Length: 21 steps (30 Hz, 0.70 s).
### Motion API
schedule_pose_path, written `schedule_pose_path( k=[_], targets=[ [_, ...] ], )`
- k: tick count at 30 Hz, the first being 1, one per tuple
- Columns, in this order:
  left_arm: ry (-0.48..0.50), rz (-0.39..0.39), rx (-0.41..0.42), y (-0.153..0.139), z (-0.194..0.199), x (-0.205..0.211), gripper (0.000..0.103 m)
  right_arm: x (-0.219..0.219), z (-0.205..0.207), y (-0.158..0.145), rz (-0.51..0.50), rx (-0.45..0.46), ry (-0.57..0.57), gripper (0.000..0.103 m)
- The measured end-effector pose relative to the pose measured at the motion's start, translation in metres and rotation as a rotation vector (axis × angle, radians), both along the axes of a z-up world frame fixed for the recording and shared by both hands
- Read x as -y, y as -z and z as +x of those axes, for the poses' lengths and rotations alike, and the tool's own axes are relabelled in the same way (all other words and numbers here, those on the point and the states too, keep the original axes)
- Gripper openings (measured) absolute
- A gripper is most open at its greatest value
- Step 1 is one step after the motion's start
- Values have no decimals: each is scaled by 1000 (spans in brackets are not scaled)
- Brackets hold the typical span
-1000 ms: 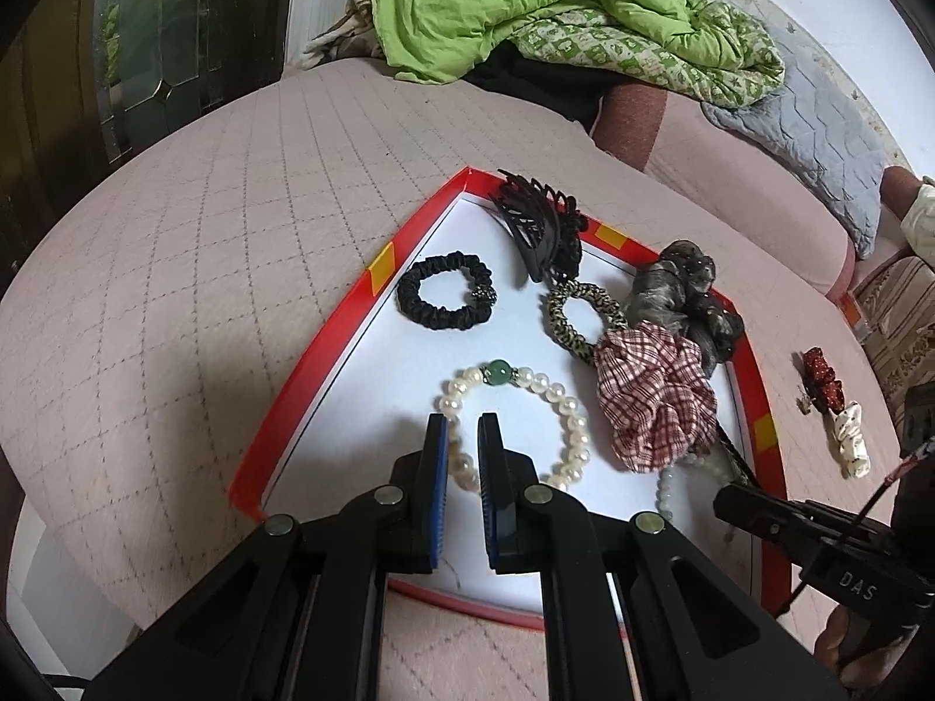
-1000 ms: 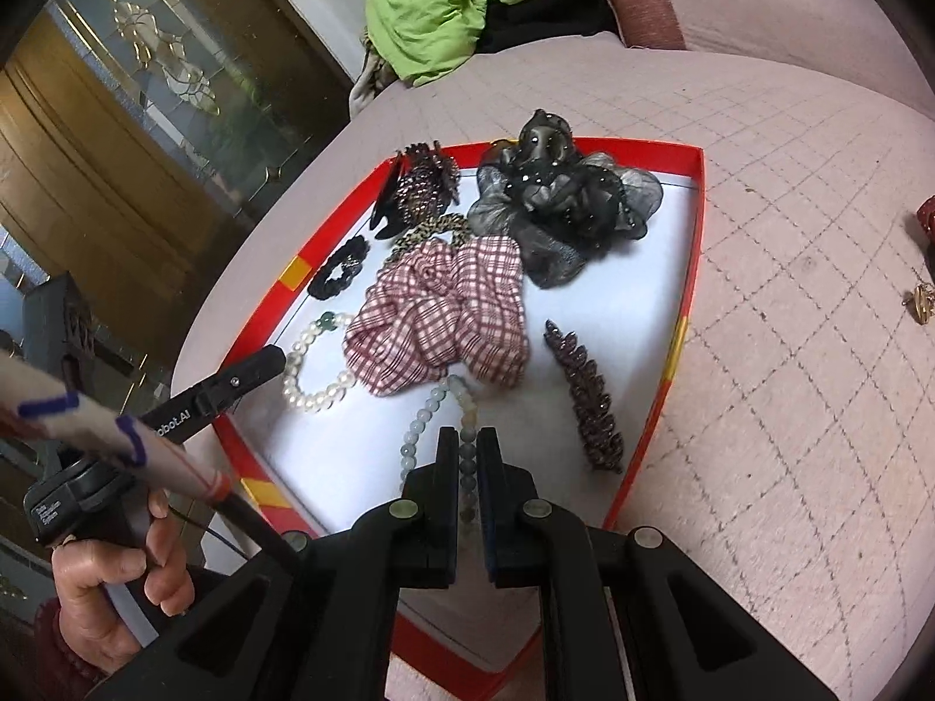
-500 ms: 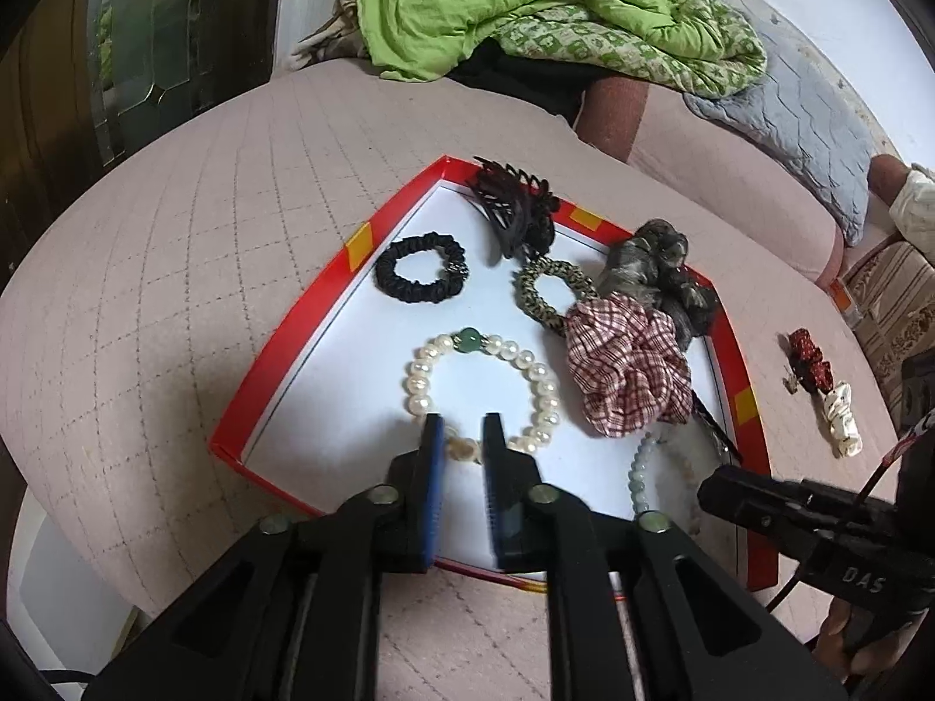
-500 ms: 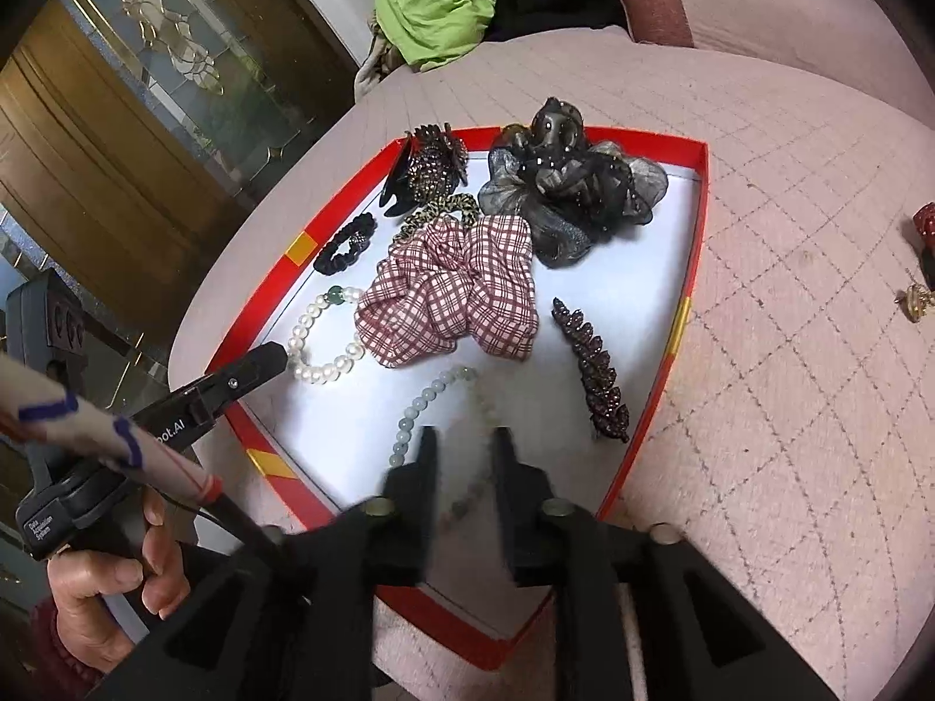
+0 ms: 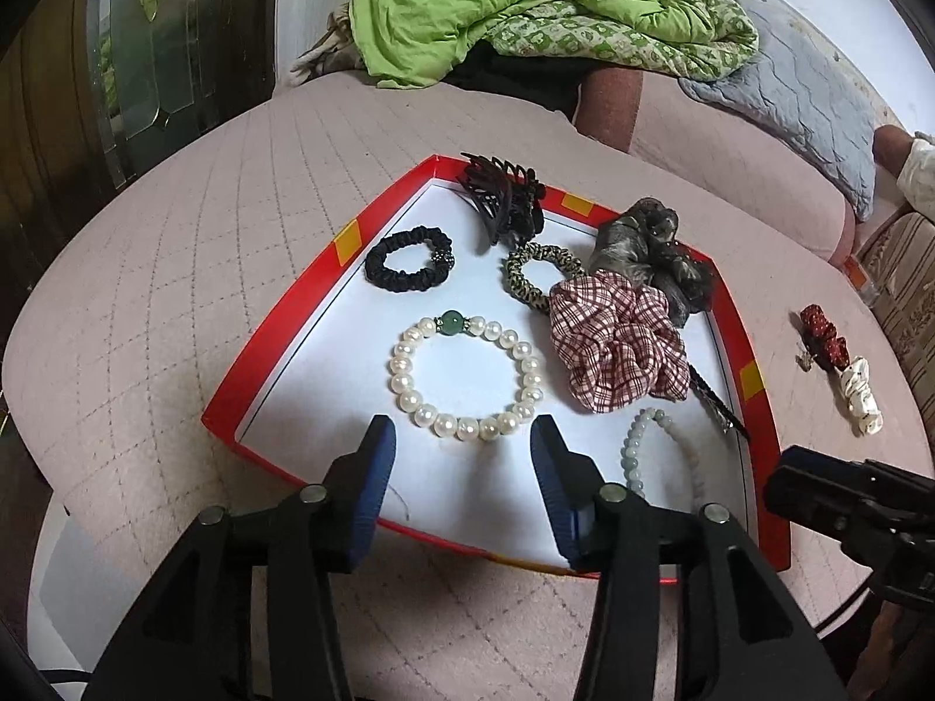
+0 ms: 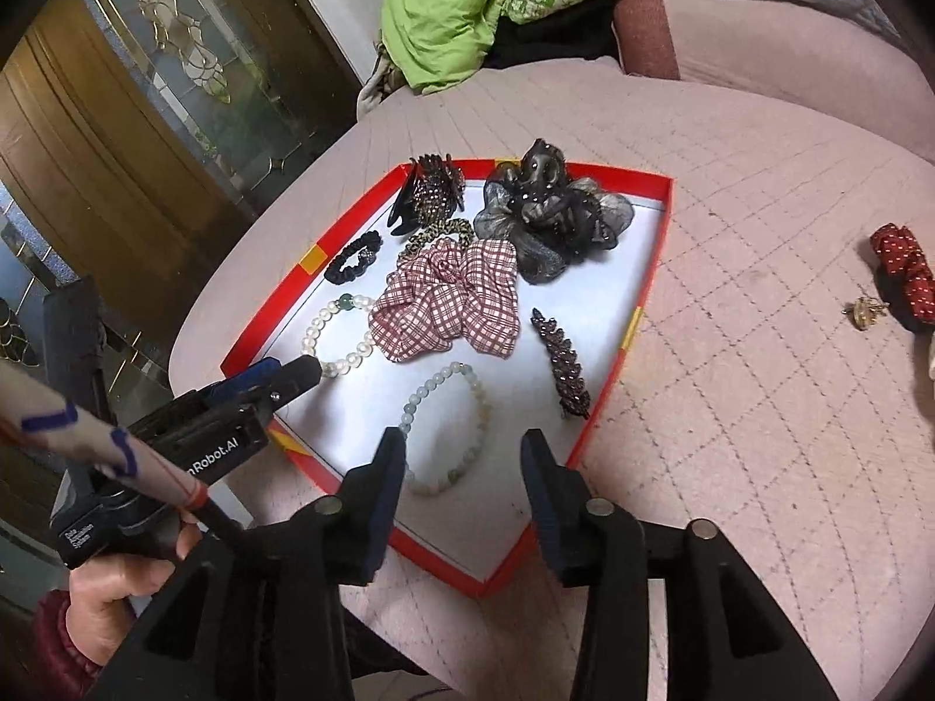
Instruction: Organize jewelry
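The red-rimmed tray (image 5: 274, 344) lies on the pink quilted bench (image 5: 146, 292), with bare quilt on every side. Both grippers hover at its near edge, jaws released and empty. The pearl bracelet (image 5: 464, 377) lies flat on the white floor just ahead of the left gripper (image 5: 461, 450); the pale bead bracelet (image 6: 447, 429) lies between and just beyond the right gripper (image 6: 461, 458). Scrunchies crowd the far half, leaving the near-left floor open
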<state>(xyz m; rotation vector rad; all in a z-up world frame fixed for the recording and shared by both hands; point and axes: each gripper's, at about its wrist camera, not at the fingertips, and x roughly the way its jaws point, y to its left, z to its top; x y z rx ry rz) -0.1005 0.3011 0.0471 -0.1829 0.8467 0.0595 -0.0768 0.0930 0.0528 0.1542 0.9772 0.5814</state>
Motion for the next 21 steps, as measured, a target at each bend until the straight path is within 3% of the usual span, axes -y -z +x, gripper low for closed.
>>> schedule_pose_path(
  k=[5,9,13,15,21],
  targets=[
    [17,19,8,-1,-5,8,63,7,-8,0,-15,3,8,53],
    [21,59,14,-5,-13,15,68,15,-16,0,-33,14,25,58],
    [-34,41,50,-18,-27,11,79,21,-25,-6,-72,45,39,63],
    [-72,40,86,-27,-38,7,80,22,-30,-12,-94,68,39,68],
    [-190,123,168,-59,-71,0,88,24,-46,-28,-184,152,69,75]
  ],
)
